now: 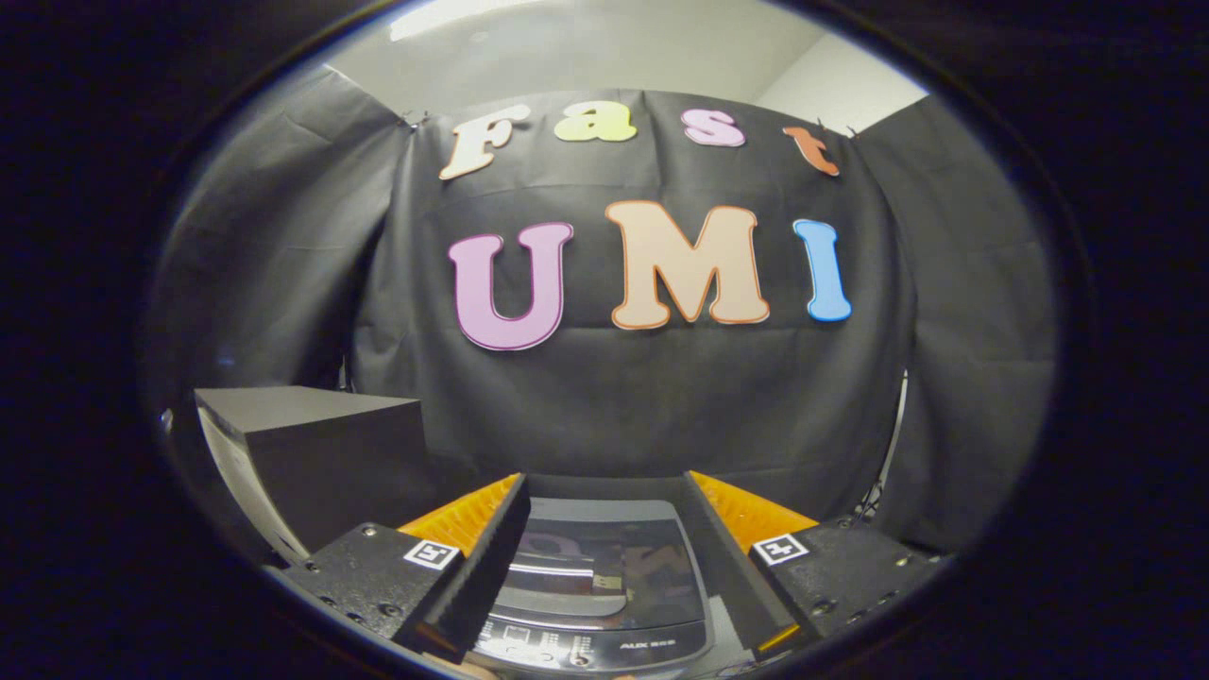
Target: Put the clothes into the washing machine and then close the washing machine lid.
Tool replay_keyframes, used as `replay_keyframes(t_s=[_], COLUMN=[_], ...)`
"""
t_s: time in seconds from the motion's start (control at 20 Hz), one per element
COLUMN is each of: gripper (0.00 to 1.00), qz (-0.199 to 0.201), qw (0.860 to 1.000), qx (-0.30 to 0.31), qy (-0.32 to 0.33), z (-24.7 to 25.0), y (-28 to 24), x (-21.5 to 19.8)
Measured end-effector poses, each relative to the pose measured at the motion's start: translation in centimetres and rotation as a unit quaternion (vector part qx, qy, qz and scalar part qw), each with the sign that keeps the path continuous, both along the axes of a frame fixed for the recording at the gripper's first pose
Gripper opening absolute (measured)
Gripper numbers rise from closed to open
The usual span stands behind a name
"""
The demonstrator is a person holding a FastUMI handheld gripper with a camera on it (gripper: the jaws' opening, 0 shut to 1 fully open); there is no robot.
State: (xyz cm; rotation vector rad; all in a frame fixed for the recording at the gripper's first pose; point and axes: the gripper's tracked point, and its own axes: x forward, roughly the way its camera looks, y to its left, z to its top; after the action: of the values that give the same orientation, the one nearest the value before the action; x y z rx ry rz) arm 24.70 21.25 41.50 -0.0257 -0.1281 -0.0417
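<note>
A small top-loading washing machine [604,576] stands below and just ahead of my fingers, seen between them. Its dark glossy lid [604,557] lies flat and shut, mirroring the wall behind. A control strip [590,650] runs along its near edge. My gripper [604,491] hovers above the machine, open wide, with nothing between its fingers. No clothes are in sight.
A dark box-shaped cabinet [321,453] with a pale side panel stands to the left of the machine, taller than it. Black cloth walls close the booth behind and on both sides. A thin cable [888,453] hangs at the right wall.
</note>
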Motion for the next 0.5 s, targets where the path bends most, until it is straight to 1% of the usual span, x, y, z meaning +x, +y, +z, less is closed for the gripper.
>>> replay_keyframes(t_s=[0.2, 0.4, 0.5], gripper=[0.97, 0.97, 0.97], qz=[0.004, 0.021, 0.022], qw=[0.999, 0.998, 0.998], qx=[-0.03, -0.018, -0.015], qy=[-0.03, -0.052, -0.062], z=[-0.9, -2.3, -3.1], y=[-0.8, -0.7, -1.2], x=[-2.0, -4.0, -5.1])
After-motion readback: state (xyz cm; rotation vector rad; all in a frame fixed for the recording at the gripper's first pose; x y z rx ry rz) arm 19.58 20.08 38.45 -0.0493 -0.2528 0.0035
